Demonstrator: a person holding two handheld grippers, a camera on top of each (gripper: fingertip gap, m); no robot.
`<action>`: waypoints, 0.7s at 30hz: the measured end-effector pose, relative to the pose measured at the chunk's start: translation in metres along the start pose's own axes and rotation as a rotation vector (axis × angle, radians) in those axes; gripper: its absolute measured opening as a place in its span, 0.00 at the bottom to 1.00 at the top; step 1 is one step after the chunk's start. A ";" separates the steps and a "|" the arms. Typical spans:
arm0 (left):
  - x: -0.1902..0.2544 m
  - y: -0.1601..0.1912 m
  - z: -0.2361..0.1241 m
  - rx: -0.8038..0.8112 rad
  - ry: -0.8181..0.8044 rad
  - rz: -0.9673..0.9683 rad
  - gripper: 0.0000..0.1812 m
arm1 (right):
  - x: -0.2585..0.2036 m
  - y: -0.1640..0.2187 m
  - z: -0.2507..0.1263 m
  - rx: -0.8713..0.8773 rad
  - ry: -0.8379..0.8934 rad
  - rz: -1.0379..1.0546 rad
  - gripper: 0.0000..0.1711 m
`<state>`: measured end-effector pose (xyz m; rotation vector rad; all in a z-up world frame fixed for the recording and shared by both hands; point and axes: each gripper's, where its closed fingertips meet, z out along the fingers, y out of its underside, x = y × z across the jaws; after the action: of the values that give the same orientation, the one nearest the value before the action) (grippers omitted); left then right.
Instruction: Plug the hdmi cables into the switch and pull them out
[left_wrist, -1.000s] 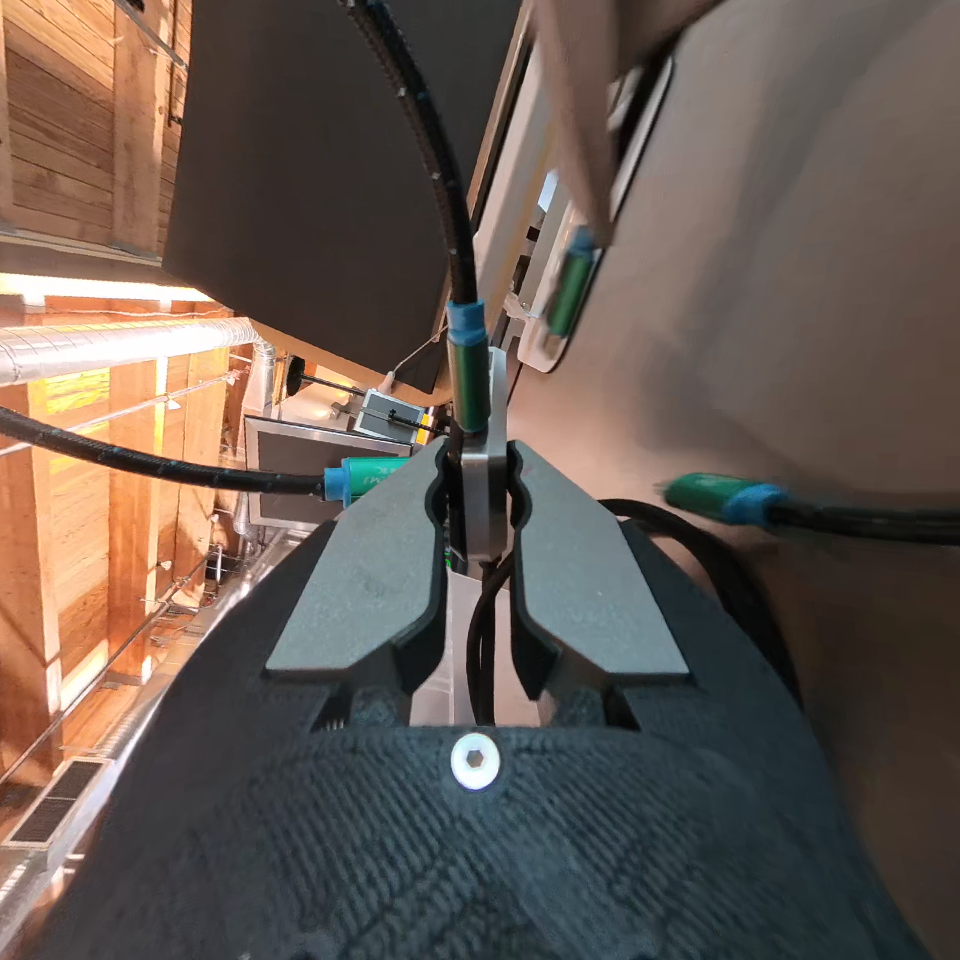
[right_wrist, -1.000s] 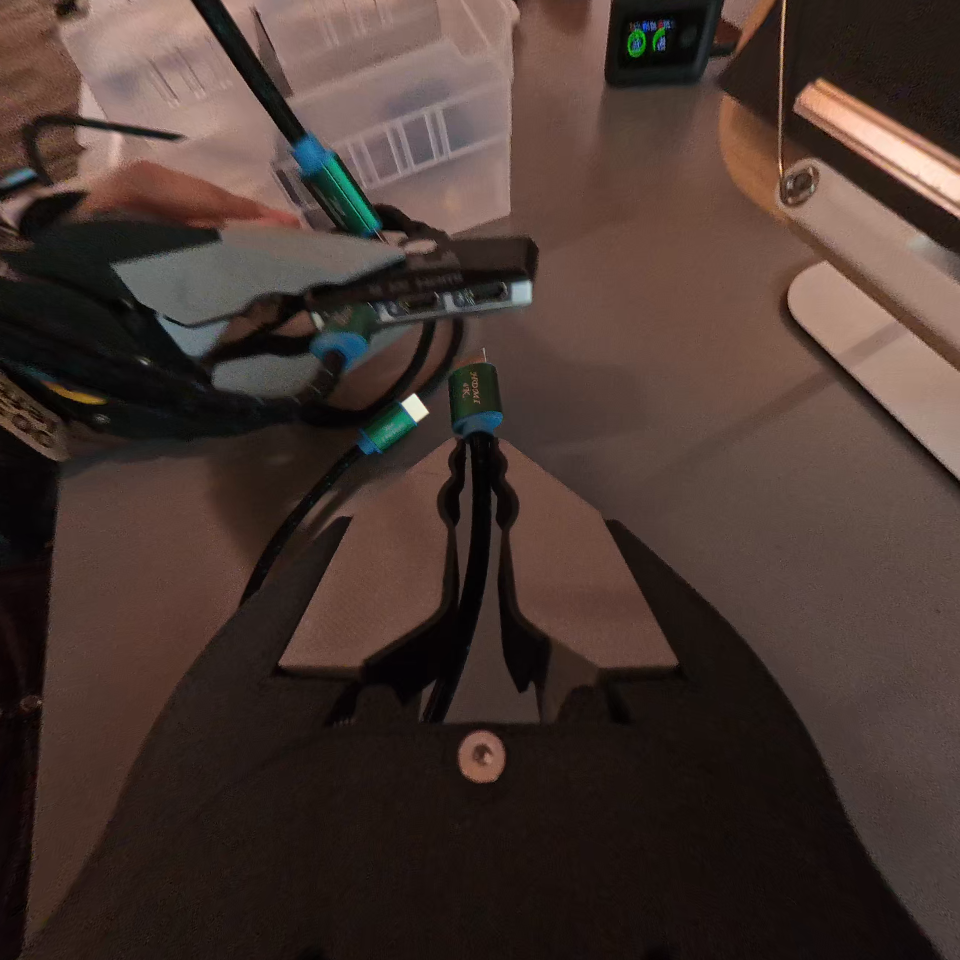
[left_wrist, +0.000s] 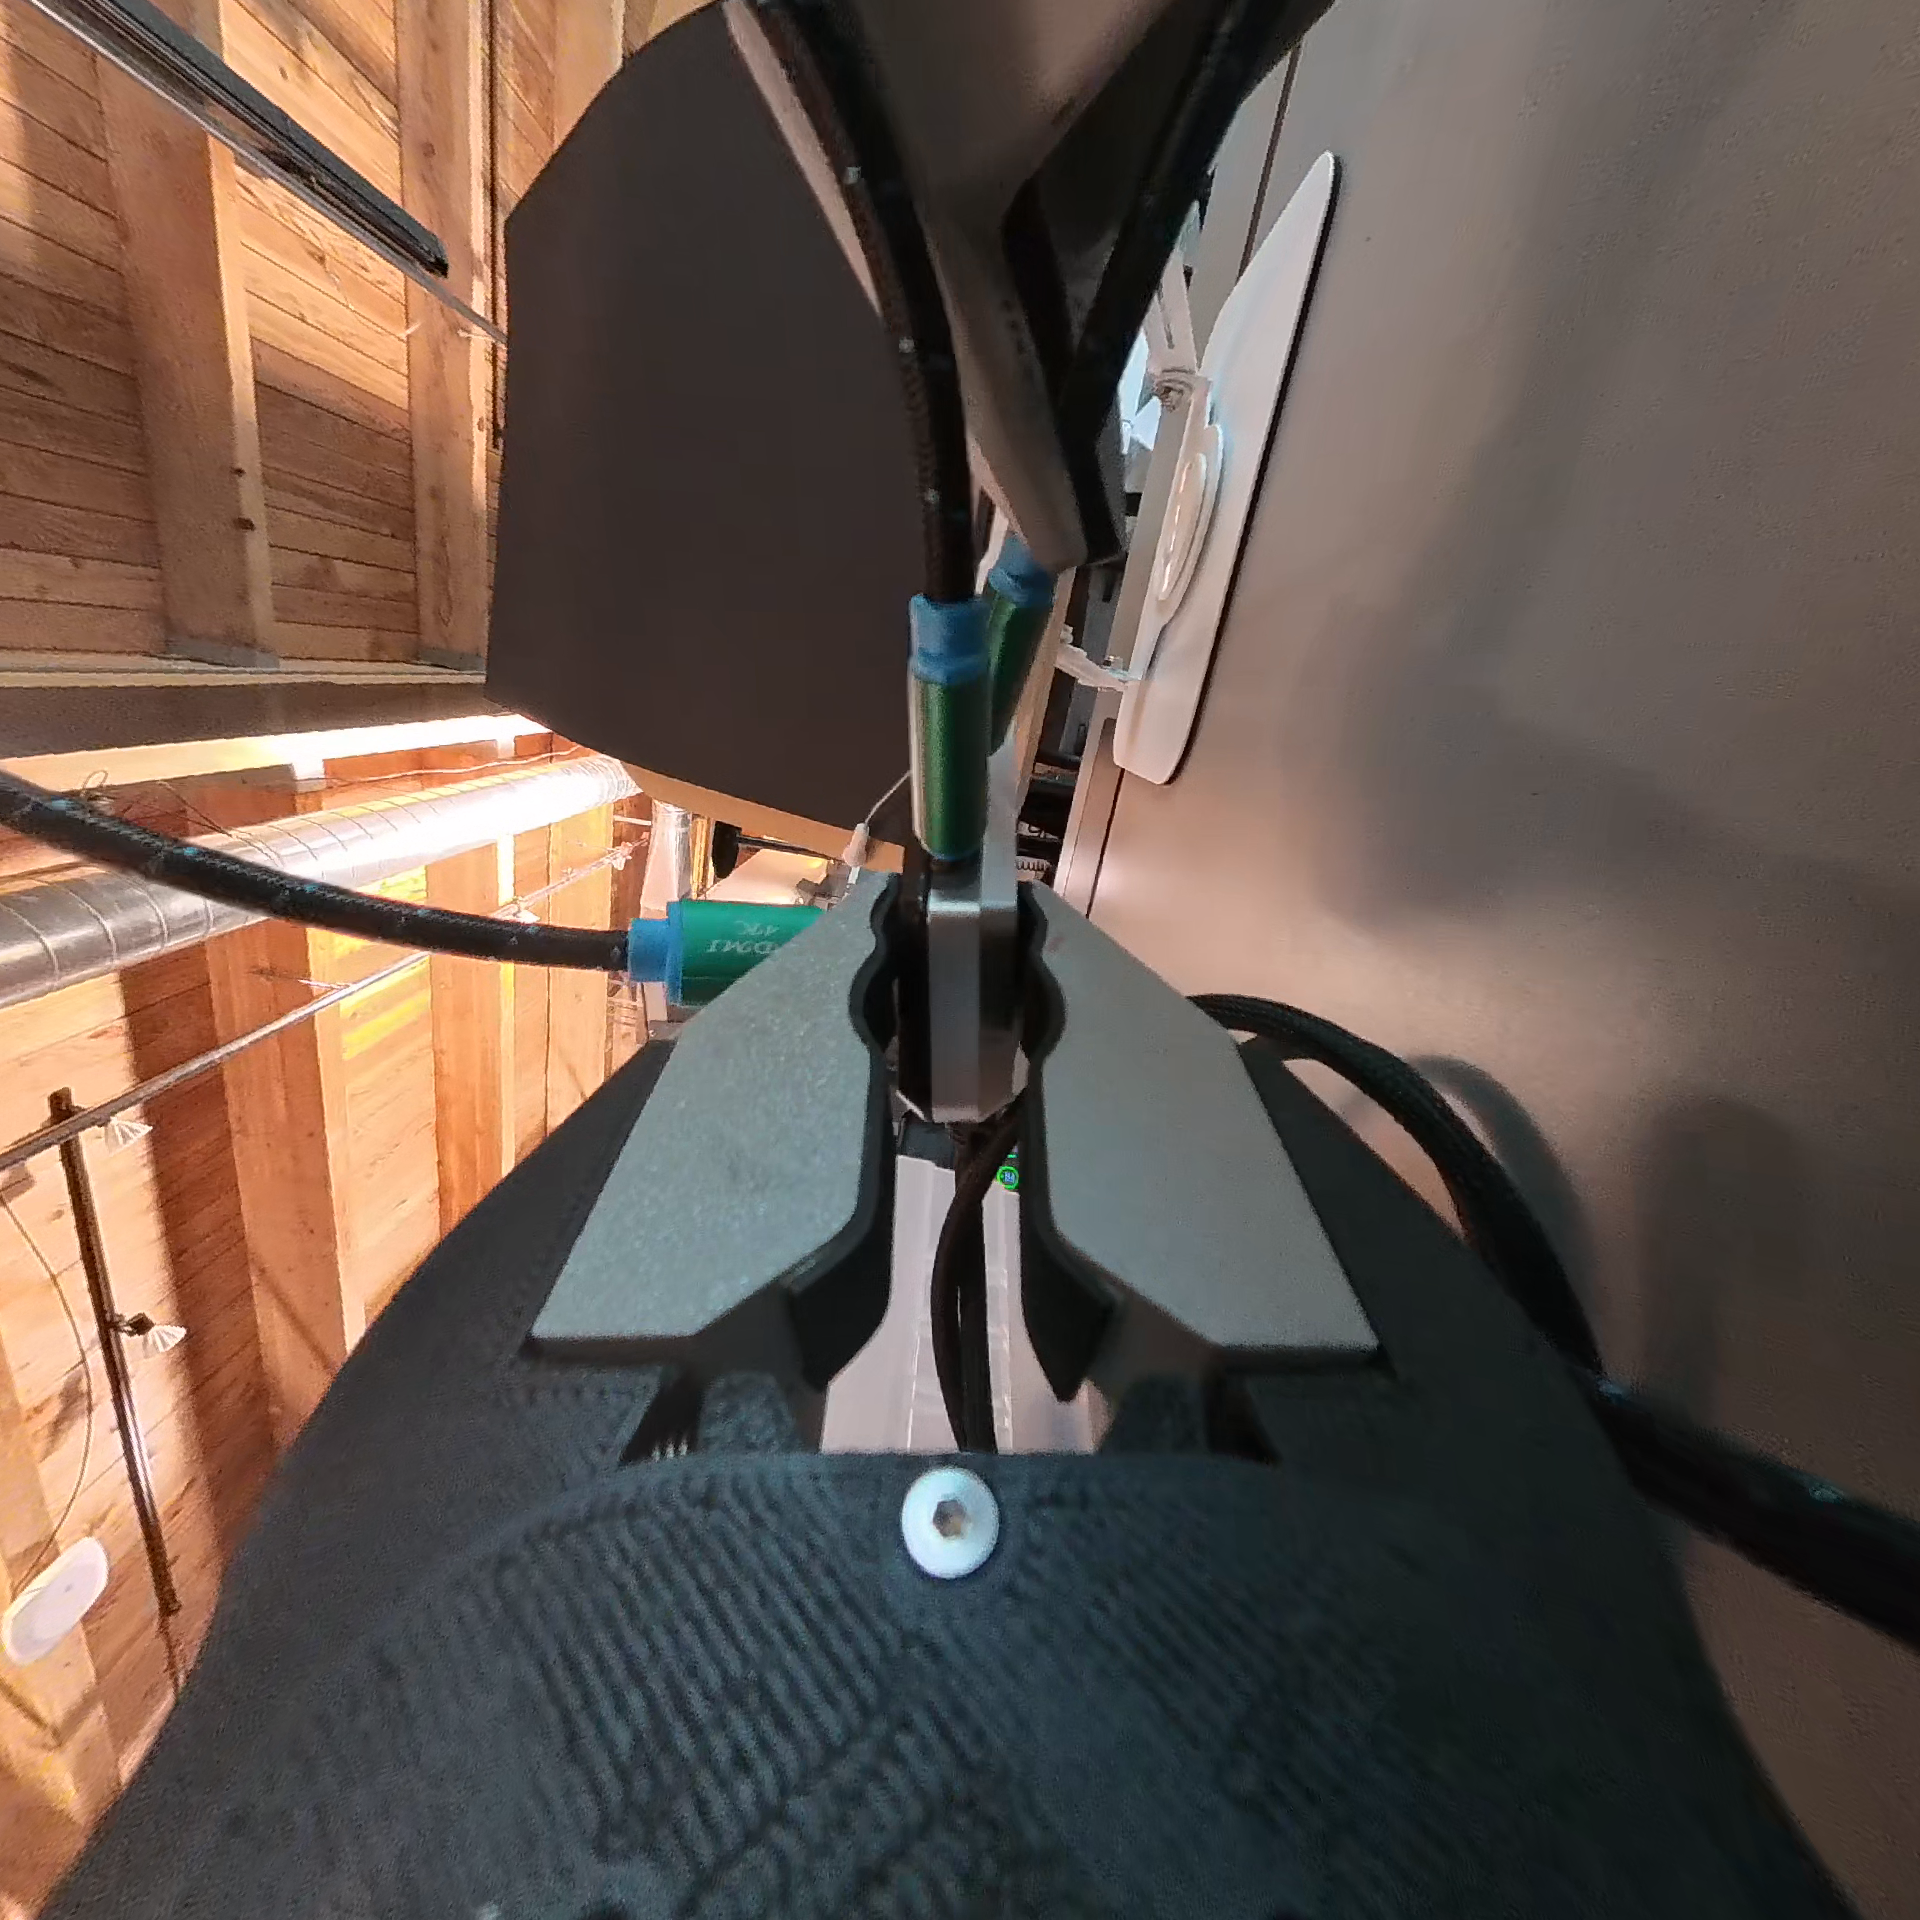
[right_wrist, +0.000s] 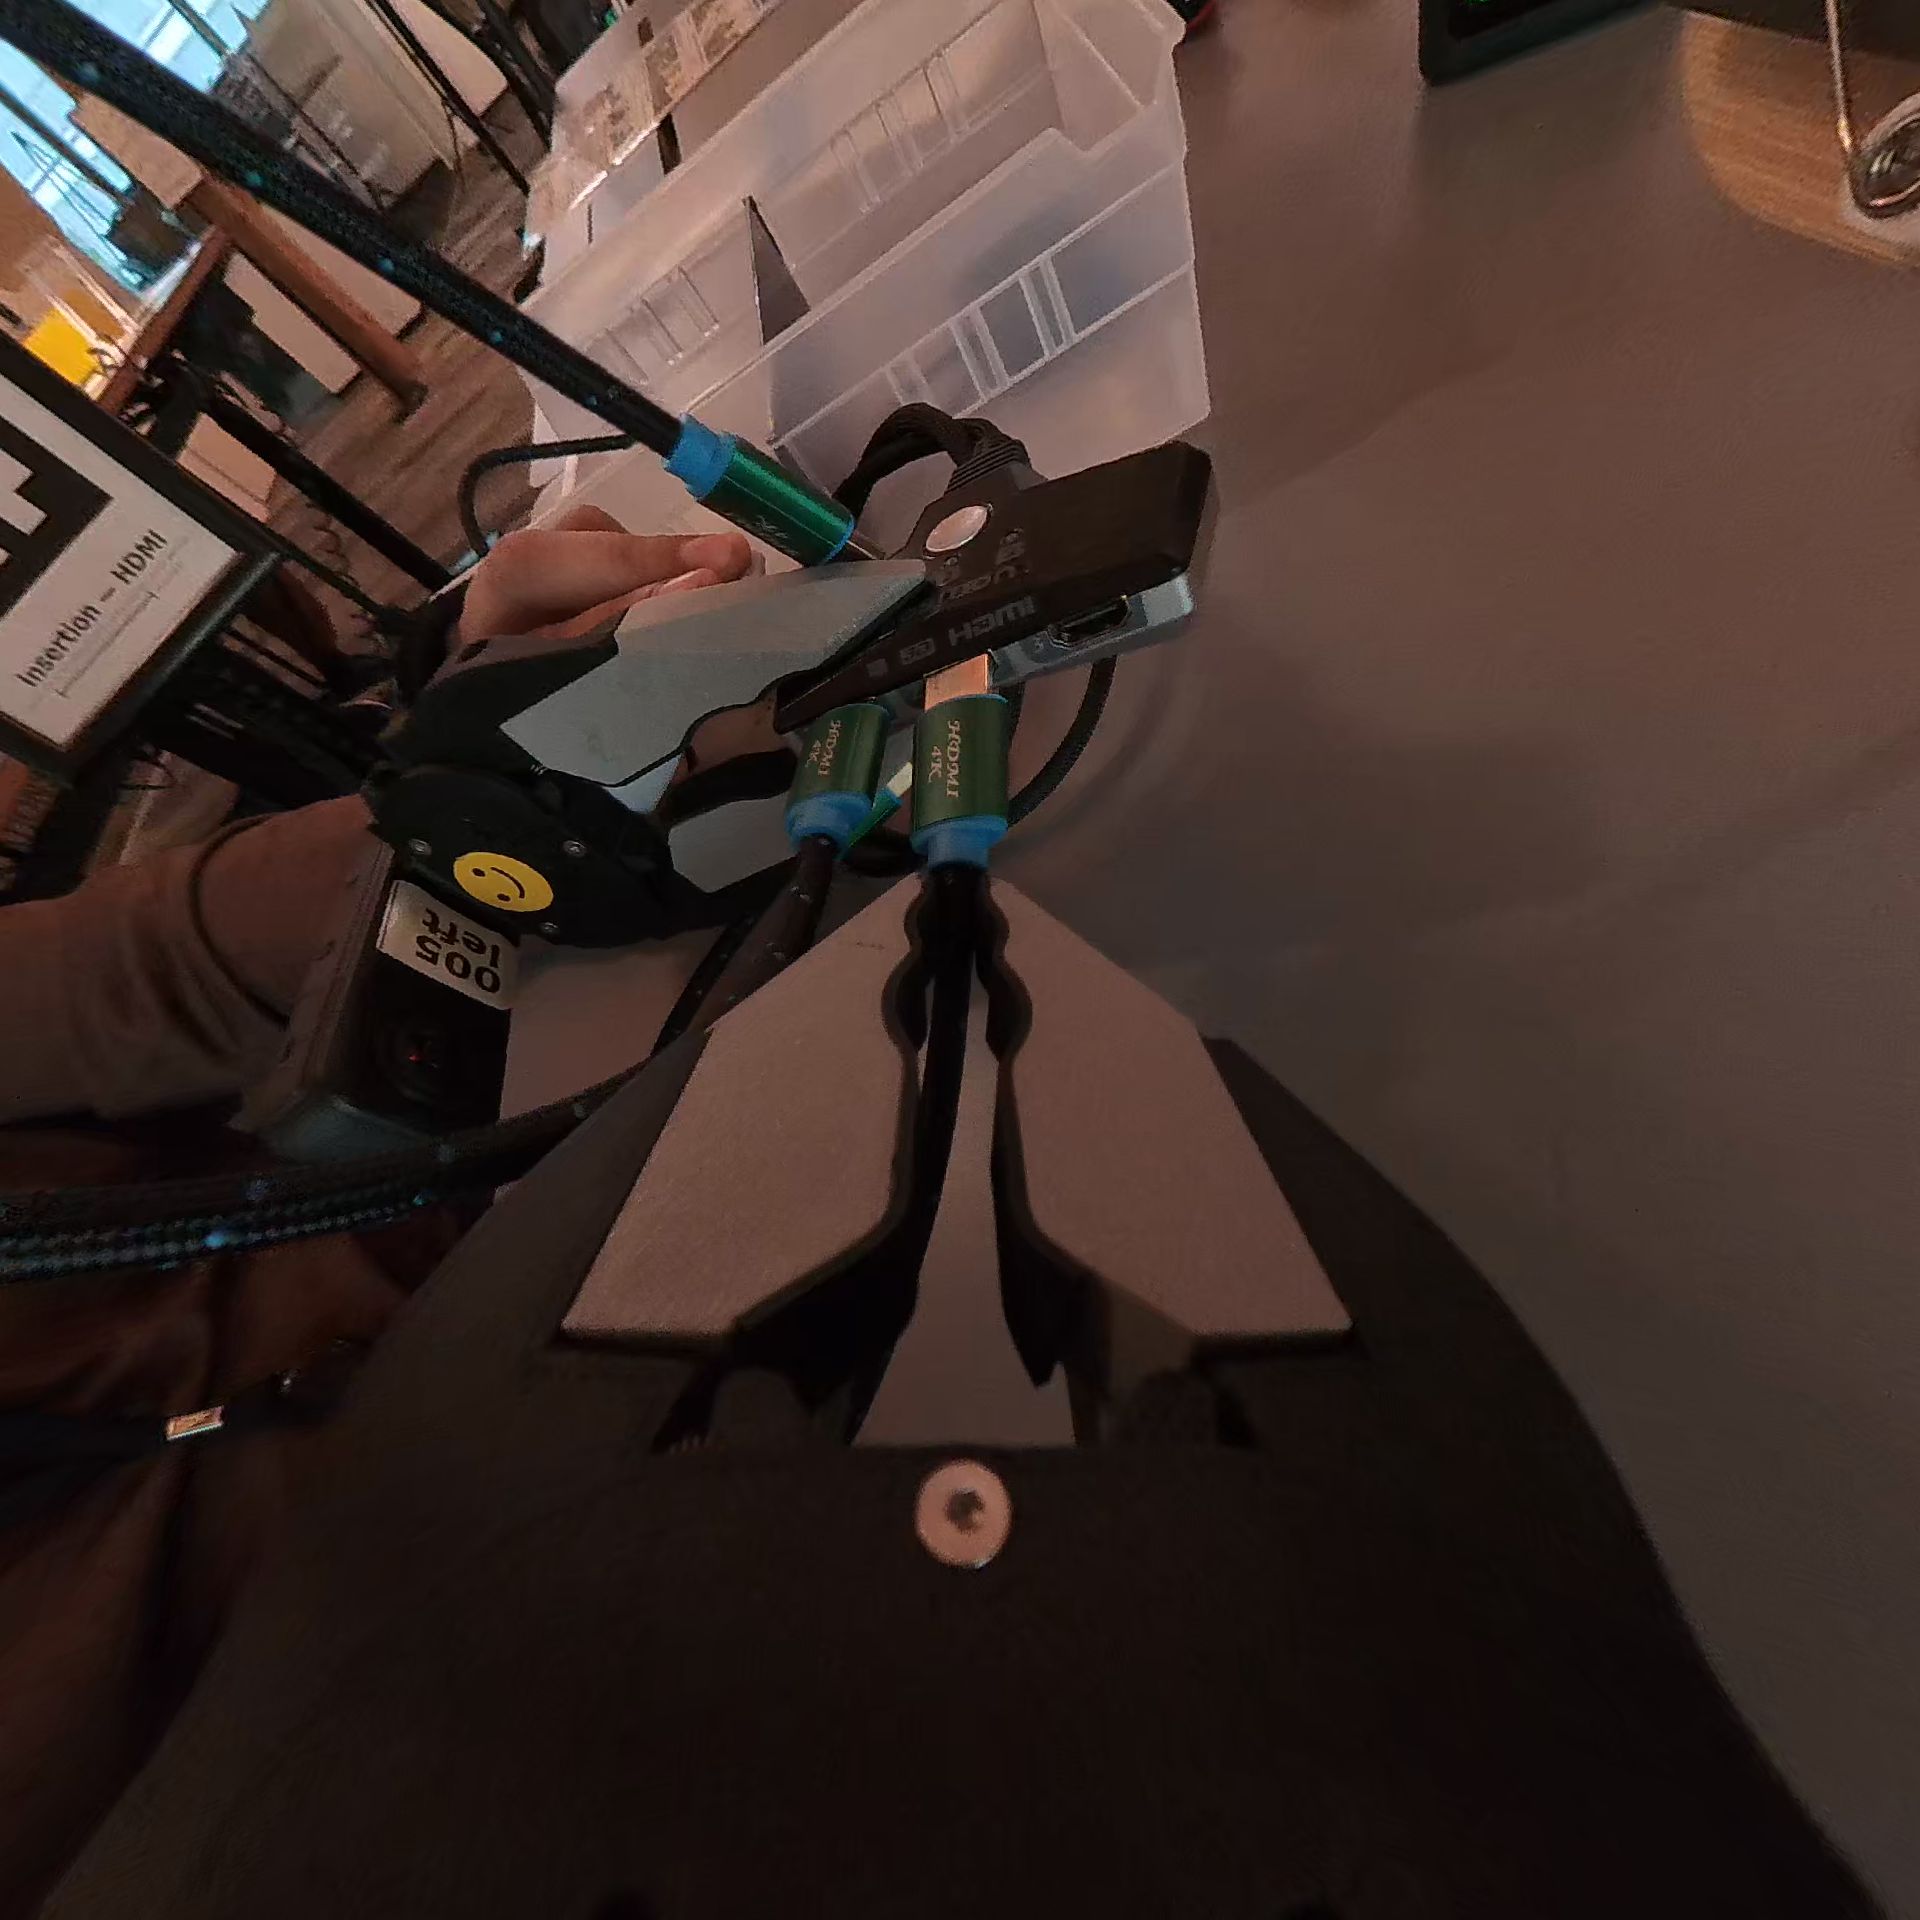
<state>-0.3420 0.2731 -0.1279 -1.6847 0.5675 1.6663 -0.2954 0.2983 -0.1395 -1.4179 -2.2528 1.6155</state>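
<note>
Two grippers work around the flat black HDMI switch (right_wrist: 1049, 561), held above the grey counter (right_wrist: 1558, 831). The left gripper (left_wrist: 961, 997) is clenched on the switch's edge. The right gripper (right_wrist: 951, 914) pinches the black braided cable just behind a green metal plug with a blue collar (right_wrist: 956, 774), whose tip sits in the switch's middle front port. A second green plug (right_wrist: 831, 769) sits beside it, nearer the left gripper; a third (right_wrist: 764, 494) enters the switch's far side. A translucent plastic bin (right_wrist: 935, 260) stands beyond the switch.

Open grey tabletop (right_wrist: 1558, 935) right of the switch (right_wrist: 1049, 561) gives free passage; clear plastic bins (right_wrist: 935, 260) crowd just behind it, left gripper (right_wrist: 727, 665) and braided cables (right_wrist: 312, 1195) block the left side.
</note>
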 end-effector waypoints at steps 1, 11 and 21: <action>0.000 0.000 0.000 0.002 -0.002 0.001 0.09 | 0.000 0.000 0.000 -0.001 -0.007 0.007 0.02; -0.002 -0.010 -0.002 0.041 -0.039 0.085 0.10 | -0.003 0.008 -0.006 -0.033 -0.100 0.106 0.02; -0.001 -0.021 -0.007 0.118 -0.051 0.119 0.10 | -0.008 0.016 -0.015 -0.095 -0.088 0.050 0.02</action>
<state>-0.3221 0.2824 -0.1240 -1.5467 0.7395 1.7191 -0.2733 0.3047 -0.1414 -1.4640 -2.3917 1.6370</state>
